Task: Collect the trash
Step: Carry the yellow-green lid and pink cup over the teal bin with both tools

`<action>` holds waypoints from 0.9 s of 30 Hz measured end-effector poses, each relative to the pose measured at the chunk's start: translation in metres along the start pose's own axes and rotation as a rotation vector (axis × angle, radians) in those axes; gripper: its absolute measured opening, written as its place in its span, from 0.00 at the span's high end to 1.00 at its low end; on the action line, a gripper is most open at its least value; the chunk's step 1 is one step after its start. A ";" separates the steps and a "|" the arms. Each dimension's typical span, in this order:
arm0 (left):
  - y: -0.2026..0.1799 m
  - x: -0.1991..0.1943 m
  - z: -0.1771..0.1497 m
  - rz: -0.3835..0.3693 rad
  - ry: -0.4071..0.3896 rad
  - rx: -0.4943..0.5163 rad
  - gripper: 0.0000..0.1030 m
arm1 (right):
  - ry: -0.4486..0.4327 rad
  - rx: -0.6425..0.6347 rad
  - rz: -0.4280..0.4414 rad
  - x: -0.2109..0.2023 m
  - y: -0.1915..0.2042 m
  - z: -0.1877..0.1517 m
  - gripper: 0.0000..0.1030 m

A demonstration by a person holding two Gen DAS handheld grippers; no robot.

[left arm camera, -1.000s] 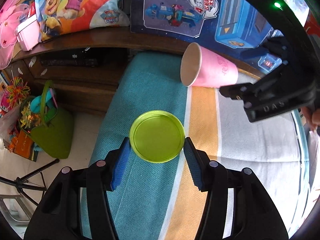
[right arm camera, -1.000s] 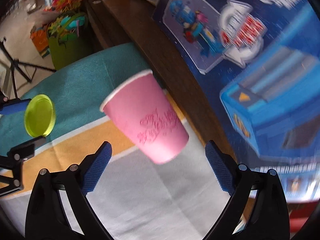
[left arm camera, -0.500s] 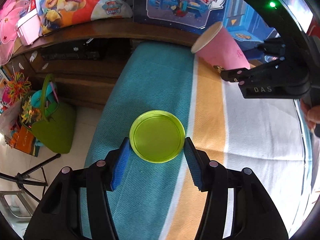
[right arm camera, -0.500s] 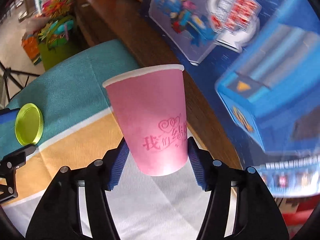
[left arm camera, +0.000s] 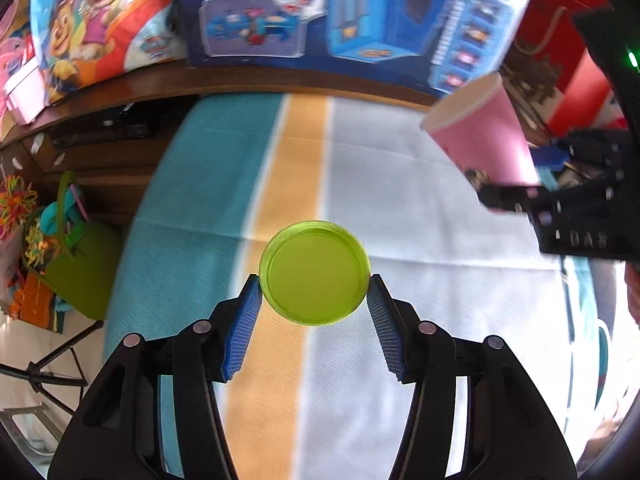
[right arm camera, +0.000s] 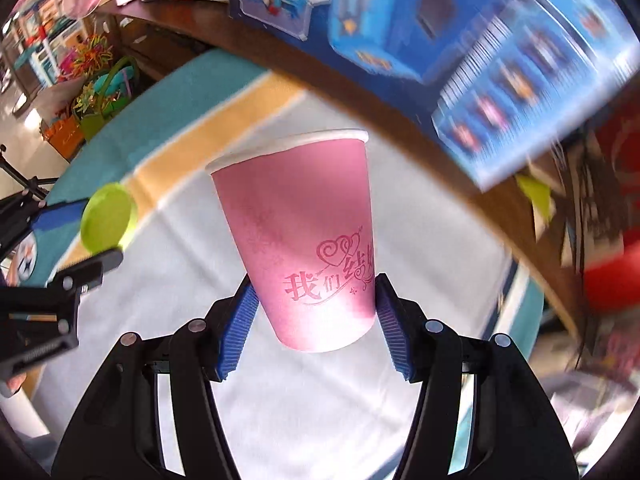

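My left gripper point(left arm camera: 314, 294) is shut on a round yellow-green plastic lid point(left arm camera: 314, 272) and holds it above the striped cloth; the lid also shows at the left of the right wrist view point(right arm camera: 108, 222). My right gripper point(right arm camera: 316, 304) is shut on the base of a pink paper cup point(right arm camera: 304, 236) with red lettering, held upright off the cloth. The cup and right gripper also show at the far right of the left wrist view point(left arm camera: 480, 140).
A teal, orange and white striped cloth point(left arm camera: 360, 208) covers the surface. Blue toy boxes point(left arm camera: 360, 16) stand on a wooden ledge behind it. A green bag point(left arm camera: 80, 256) with colourful items sits on the floor at left. Red items point(right arm camera: 612, 272) are at right.
The right gripper closed on the pink cup, lifted it and carried it rightward. Both grippers have swung to the right over the cloth; the lid stays held in the left gripper.
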State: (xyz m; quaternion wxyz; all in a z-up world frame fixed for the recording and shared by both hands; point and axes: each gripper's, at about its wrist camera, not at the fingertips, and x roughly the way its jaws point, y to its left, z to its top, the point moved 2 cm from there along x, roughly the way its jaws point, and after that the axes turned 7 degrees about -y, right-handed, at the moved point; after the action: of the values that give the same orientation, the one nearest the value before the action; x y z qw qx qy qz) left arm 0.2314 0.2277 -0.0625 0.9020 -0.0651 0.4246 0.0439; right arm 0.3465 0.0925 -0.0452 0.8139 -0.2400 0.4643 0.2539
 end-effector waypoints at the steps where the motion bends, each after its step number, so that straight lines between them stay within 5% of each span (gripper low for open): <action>1: -0.009 -0.006 -0.004 -0.016 -0.003 0.009 0.46 | 0.011 0.027 0.002 -0.007 -0.004 -0.014 0.45; 16: -0.148 -0.056 -0.058 -0.223 0.016 0.158 0.46 | 0.041 0.361 0.027 -0.091 -0.042 -0.197 0.45; 27: -0.244 -0.082 -0.087 -0.312 0.039 0.309 0.46 | 0.009 0.573 0.052 -0.138 -0.078 -0.302 0.45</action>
State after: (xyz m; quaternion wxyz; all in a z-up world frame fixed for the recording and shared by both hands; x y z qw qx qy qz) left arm 0.1459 -0.0288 -0.0343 0.8886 0.0084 0.4287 -0.1631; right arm 0.1443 -0.1819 -0.0483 0.8397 0.0106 0.5266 0.1323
